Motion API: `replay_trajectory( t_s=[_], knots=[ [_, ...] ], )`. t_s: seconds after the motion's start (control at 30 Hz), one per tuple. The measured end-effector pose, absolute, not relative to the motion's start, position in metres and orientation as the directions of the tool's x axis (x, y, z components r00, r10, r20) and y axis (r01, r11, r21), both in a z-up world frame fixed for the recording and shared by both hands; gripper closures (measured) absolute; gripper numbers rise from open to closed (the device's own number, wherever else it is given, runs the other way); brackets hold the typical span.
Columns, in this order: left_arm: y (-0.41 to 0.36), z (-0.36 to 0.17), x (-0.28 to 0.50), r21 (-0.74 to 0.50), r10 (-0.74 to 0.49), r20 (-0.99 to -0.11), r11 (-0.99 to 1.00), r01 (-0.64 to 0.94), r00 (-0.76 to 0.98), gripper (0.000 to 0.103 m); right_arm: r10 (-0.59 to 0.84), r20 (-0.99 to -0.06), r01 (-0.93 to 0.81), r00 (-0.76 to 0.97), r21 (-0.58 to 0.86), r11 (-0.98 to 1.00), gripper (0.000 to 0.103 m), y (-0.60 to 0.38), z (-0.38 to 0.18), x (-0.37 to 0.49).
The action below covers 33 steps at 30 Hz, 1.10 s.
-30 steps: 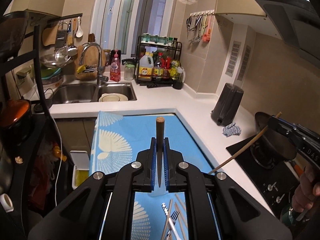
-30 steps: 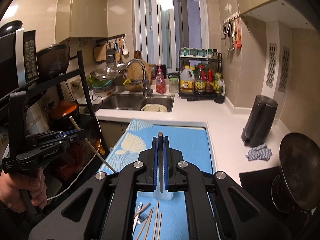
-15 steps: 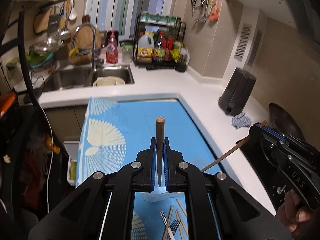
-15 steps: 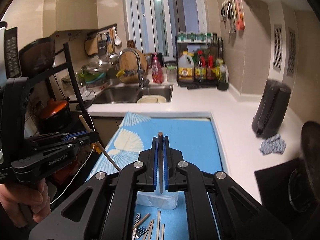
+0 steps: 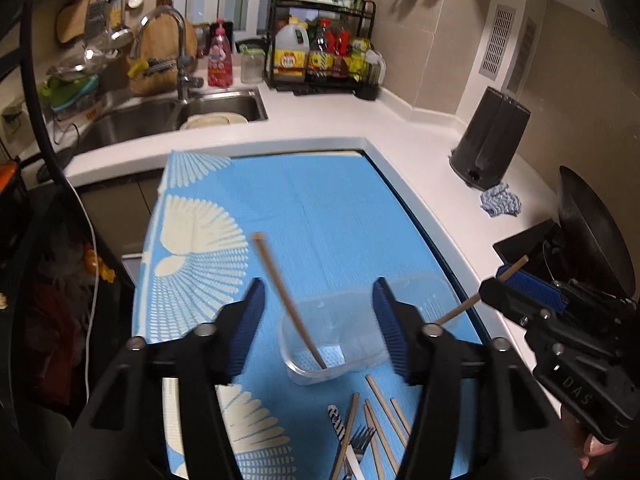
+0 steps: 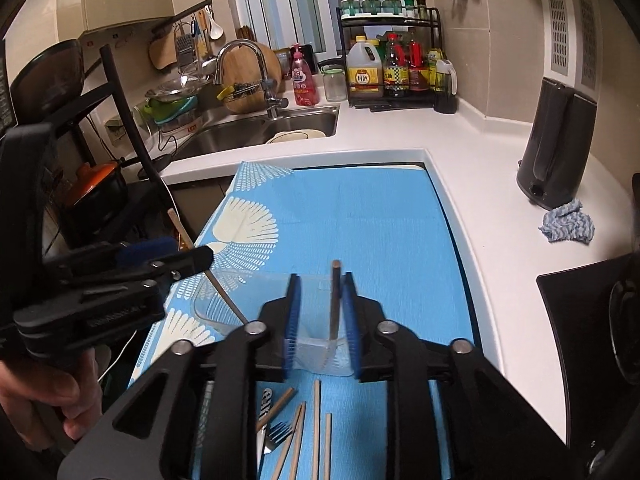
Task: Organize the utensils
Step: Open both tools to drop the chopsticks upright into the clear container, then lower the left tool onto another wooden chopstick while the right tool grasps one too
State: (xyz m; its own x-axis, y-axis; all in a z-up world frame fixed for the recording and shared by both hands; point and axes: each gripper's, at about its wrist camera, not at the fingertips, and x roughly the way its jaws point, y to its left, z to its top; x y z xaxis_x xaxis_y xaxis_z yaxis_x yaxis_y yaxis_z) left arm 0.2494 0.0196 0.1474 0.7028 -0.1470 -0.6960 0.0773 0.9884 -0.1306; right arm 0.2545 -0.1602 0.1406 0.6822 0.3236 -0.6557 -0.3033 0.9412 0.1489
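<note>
Left chopstick: leans tilted in the clear container, lower tip on its floor, upper end free in the air.
Right chopstick: stands upright, lower end inside the container's near corner, lying against the right-hand pad.
Clear container: sits on the blue mat, just beyond the loose utensils.
Loose utensils: several wooden chopsticks and a fork lie on the mat at the near edge, side by side.
Left gripper: jaws spread wide, touching nothing; the leaning stick stands between them, apart from both pads.
Right gripper: jaws parted, gap wider than the stick; whether any grip remains, I cannot tell.
Surroundings: white counter borders the mat; a dark kettle and a blue cloth stand to the right; the sink lies behind.
</note>
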Motion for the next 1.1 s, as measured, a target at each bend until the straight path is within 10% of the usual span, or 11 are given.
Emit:
replay_trajectory(
  t_s=[0.63,1.1],
  knots=[
    [0.020,0.177,0.146,-0.086,-0.106,-0.552,0.994,0.070,0.827,0.027,0.305,-0.492,-0.285,0.815,0.118,0.951,0.068,-0.200,0.173,0.144],
    [0.012,0.099,0.088,-0.028,-0.023,-0.537,1.000,0.010,0.843,0.021,0.283,-0.545,-0.240,0.789,0.150,0.959,0.068,-0.212,0.074,0.077]
  ],
)
